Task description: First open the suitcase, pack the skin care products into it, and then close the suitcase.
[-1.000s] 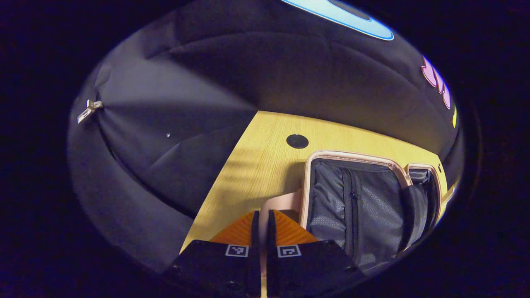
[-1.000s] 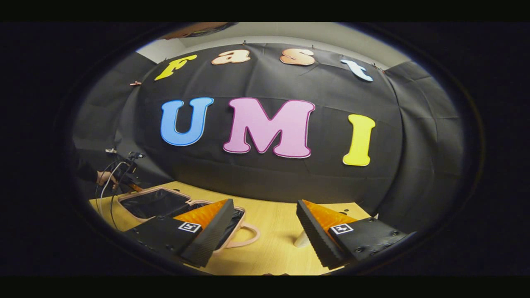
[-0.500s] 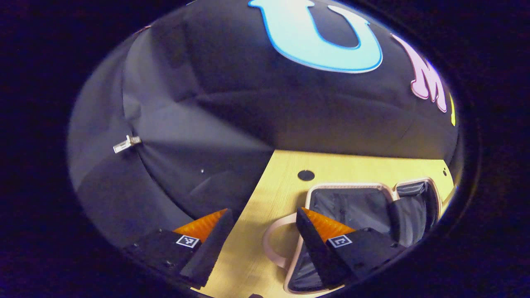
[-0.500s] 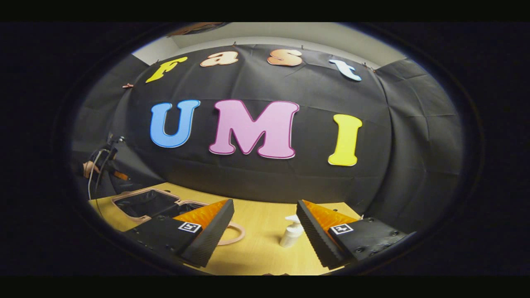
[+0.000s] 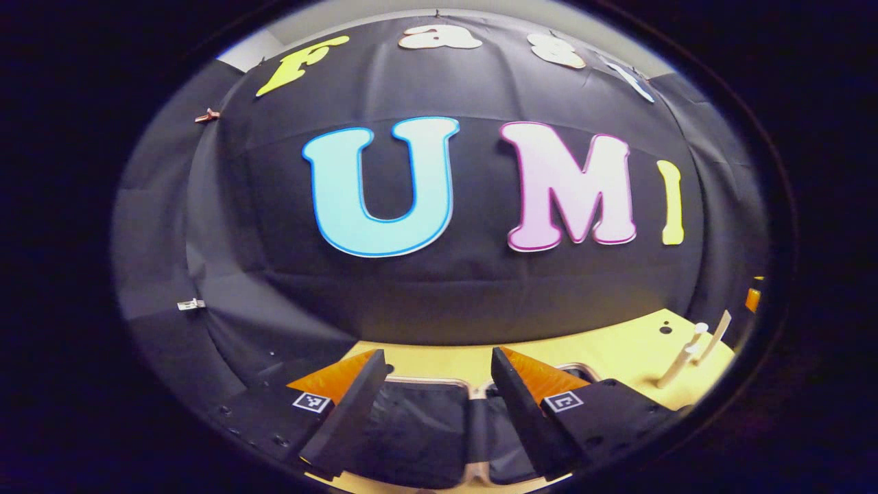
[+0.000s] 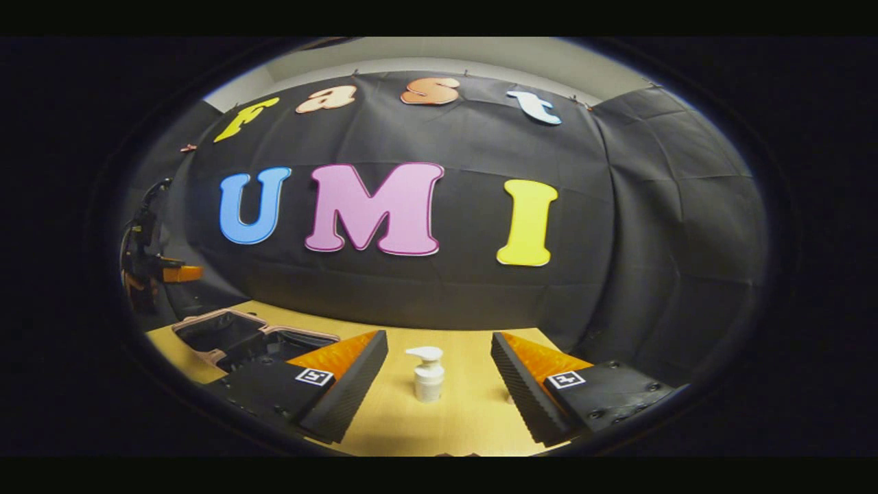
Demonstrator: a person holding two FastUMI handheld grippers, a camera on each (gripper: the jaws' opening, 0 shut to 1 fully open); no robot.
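Observation:
The pink suitcase (image 5: pixel 418 425) lies open on the wooden table, its dark lining just beneath my left gripper (image 5: pixel 437 357), which hovers over it open and holds nothing. In the right gripper view the suitcase (image 6: pixel 226 333) sits at the left, both halves flat. A white pump bottle (image 6: pixel 428 374) stands upright on the table, straight ahead of my right gripper (image 6: pixel 439 339) and centred between its open fingers, a little beyond the tips. Two slim white containers (image 5: pixel 679 360) stand at the far right of the left gripper view.
The light wooden table (image 6: pixel 473 418) runs back to the black cloth wall. A small dark hole (image 5: pixel 664 329) is set in the tabletop near the slim containers. The left gripper (image 6: pixel 164 273) hangs above the suitcase at the far left of the right gripper view.
My left gripper went from shut beside the suitcase handle to open, then rose and swung to face the wall. My right gripper swung until the pump bottle sat centred between its fingers.

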